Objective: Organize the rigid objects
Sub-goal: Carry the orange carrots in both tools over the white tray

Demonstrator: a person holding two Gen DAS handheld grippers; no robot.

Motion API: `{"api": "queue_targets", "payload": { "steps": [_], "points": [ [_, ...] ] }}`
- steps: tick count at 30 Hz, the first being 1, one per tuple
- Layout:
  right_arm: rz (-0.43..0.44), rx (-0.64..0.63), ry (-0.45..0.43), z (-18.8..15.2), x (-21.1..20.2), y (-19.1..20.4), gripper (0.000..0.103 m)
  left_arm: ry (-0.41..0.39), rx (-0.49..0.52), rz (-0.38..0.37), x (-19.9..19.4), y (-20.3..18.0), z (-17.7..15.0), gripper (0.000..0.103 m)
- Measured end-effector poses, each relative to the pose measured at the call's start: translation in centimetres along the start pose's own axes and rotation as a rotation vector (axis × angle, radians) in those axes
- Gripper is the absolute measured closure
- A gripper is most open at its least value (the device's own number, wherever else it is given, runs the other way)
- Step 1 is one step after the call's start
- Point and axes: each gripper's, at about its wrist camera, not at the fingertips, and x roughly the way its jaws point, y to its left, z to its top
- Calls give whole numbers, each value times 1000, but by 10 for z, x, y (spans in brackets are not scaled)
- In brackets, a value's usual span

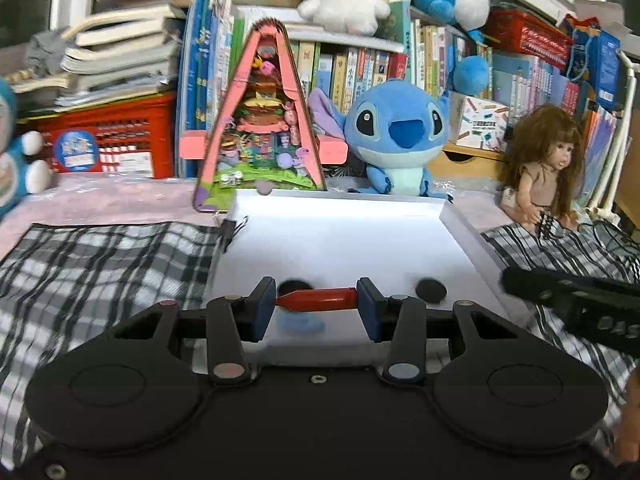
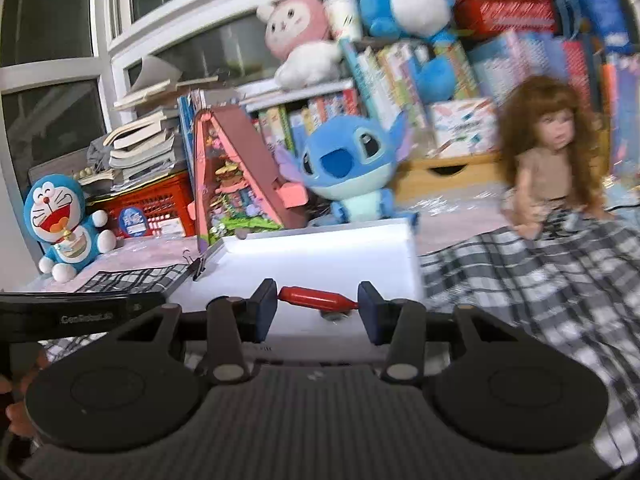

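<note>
We hold two red bottle-shaped pieces crosswise

Our left gripper (image 1: pixel 316 300) clamps one red piece (image 1: pixel 316 299), neck toward its left pad; our right gripper (image 2: pixel 318 302) clamps another red piece (image 2: pixel 318 299) likewise.

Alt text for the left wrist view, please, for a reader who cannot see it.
The left gripper clamps a small red bottle-shaped plastic piece crosswise above a shallow white tray holding a black disc. Behind sit a blue plush alien toy, a long-haired doll and crowded bookshelves.
</note>
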Motion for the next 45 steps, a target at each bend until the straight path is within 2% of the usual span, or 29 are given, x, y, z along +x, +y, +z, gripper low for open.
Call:
{"api": "queue_targets", "payload": {
  "steps": [4,6,13,29,45],
  "points": [
    [-12,29,109,19,50,-11,54,67,-27,8,42,1,22,61],
    [-23,38,161,24,71,-14,54,84,-43,37,60,3,27,61],
    [-38,9,262,31,113,-16,54,139,-95,98,107,11,29,61],
    [-83,-70,343,26,154,-3,54,160,-60,145,128,9,19,61],
    [-98,-100,345,23,160,0,53,152,-35,158,132,7,13,61]
  ]
}}
